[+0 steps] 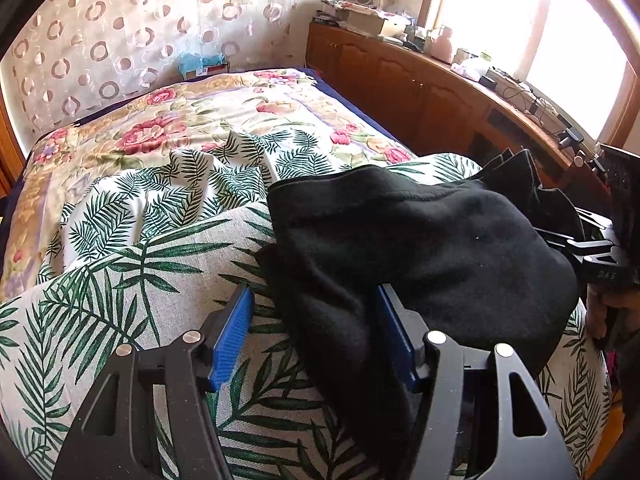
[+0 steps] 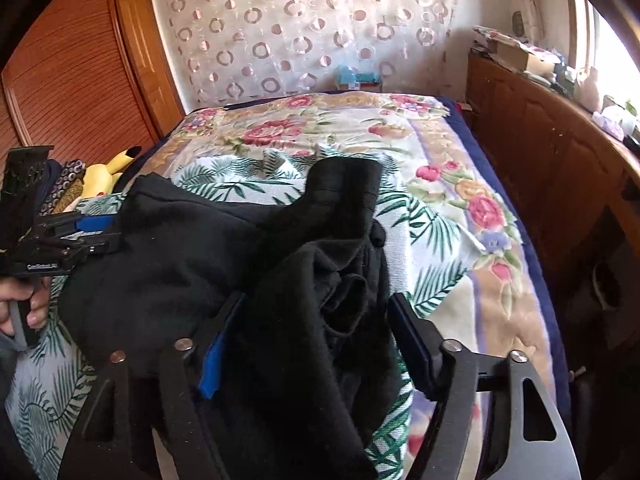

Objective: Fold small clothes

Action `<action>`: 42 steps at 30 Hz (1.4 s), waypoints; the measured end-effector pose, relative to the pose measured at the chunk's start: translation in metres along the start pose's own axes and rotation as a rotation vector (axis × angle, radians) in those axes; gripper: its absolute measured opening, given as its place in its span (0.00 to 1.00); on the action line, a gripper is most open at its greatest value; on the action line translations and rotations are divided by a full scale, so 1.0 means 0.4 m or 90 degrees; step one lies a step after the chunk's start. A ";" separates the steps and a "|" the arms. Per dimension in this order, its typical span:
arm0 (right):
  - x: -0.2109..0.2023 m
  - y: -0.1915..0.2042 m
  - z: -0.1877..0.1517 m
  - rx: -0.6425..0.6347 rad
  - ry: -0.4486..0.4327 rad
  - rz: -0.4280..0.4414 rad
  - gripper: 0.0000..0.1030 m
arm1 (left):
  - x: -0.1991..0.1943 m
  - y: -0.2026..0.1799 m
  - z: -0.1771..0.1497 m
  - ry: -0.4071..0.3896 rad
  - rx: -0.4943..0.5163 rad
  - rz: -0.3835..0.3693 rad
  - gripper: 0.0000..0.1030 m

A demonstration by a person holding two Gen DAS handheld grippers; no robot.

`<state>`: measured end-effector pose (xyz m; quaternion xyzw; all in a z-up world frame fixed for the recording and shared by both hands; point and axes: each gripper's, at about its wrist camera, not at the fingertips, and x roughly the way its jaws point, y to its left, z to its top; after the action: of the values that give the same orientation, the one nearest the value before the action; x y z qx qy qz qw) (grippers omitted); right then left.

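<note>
A black garment (image 1: 420, 240) lies crumpled on a palm-leaf cushion (image 1: 120, 300) at the near end of the bed. My left gripper (image 1: 314, 332) is open over the garment's near left edge. The cloth lies against its right blue pad (image 1: 394, 336), while the left pad (image 1: 232, 336) stands clear over the cushion. In the right wrist view the black garment (image 2: 200, 248) is bunched between the jaws of my right gripper (image 2: 316, 332). Cloth drapes over its left finger and the right finger stands just beside the bunch. The pads do not visibly squeeze it.
A floral bedspread (image 1: 160, 120) covers the bed beyond a palm-leaf sheet (image 1: 200, 184). A wooden cabinet (image 1: 420, 88) with clutter on top runs along the right under a bright window. A yellow plush toy (image 2: 108, 172) and a slatted wardrobe (image 2: 72, 80) are at the left.
</note>
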<state>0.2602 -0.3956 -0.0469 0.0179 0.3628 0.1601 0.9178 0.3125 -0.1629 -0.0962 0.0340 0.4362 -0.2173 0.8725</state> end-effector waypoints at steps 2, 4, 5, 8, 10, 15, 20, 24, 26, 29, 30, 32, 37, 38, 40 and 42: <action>0.005 -0.008 0.000 0.006 0.006 0.011 0.68 | 0.000 0.002 0.000 0.000 0.001 0.000 0.61; 0.008 -0.015 0.001 0.011 0.010 0.023 0.68 | 0.000 0.001 0.000 -0.001 0.000 0.000 0.61; 0.009 -0.015 0.002 0.008 0.011 0.024 0.68 | 0.000 0.001 0.000 -0.001 0.000 0.000 0.61; 0.012 -0.013 0.003 0.000 0.016 0.035 0.65 | 0.001 -0.002 0.003 -0.004 -0.001 -0.004 0.61; 0.014 -0.012 0.005 -0.001 0.021 0.041 0.64 | 0.000 0.002 0.004 -0.006 -0.010 -0.026 0.51; 0.017 0.001 0.004 0.001 0.026 0.062 0.42 | 0.000 0.003 0.009 -0.006 -0.021 -0.049 0.30; 0.007 0.002 0.006 -0.007 0.020 0.070 0.25 | -0.029 -0.002 0.012 -0.019 -0.019 -0.069 0.12; -0.019 0.015 0.001 -0.015 -0.008 0.045 0.22 | -0.088 -0.015 0.011 -0.060 -0.012 -0.080 0.11; -0.036 0.023 -0.003 -0.017 -0.029 0.039 0.21 | -0.121 -0.024 0.010 -0.078 -0.005 -0.083 0.10; -0.063 0.039 -0.006 -0.018 -0.059 0.034 0.20 | -0.166 -0.033 0.008 -0.105 0.008 -0.079 0.10; -0.069 0.044 -0.008 -0.020 -0.064 0.036 0.20 | -0.186 -0.033 0.007 -0.117 0.010 -0.077 0.10; -0.082 0.061 -0.008 -0.027 -0.079 0.038 0.20 | -0.219 -0.026 0.008 -0.136 0.009 -0.073 0.10; -0.098 0.117 0.013 -0.065 -0.098 0.056 0.20 | -0.309 0.017 -0.007 -0.174 -0.003 -0.044 0.10; -0.098 0.135 0.022 -0.075 -0.101 0.061 0.20 | -0.328 0.028 -0.014 -0.180 -0.005 -0.034 0.10; -0.095 0.170 0.039 -0.097 -0.108 0.075 0.20 | -0.376 0.058 -0.035 -0.197 -0.011 -0.009 0.10; -0.090 0.222 0.060 -0.126 -0.113 0.093 0.20 | -0.422 0.088 -0.057 -0.213 -0.021 0.014 0.10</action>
<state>0.2267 -0.3205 0.0078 -0.0321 0.2604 0.2594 0.9295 0.2212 -0.0664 0.0159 -0.0123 0.2880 -0.2033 0.9357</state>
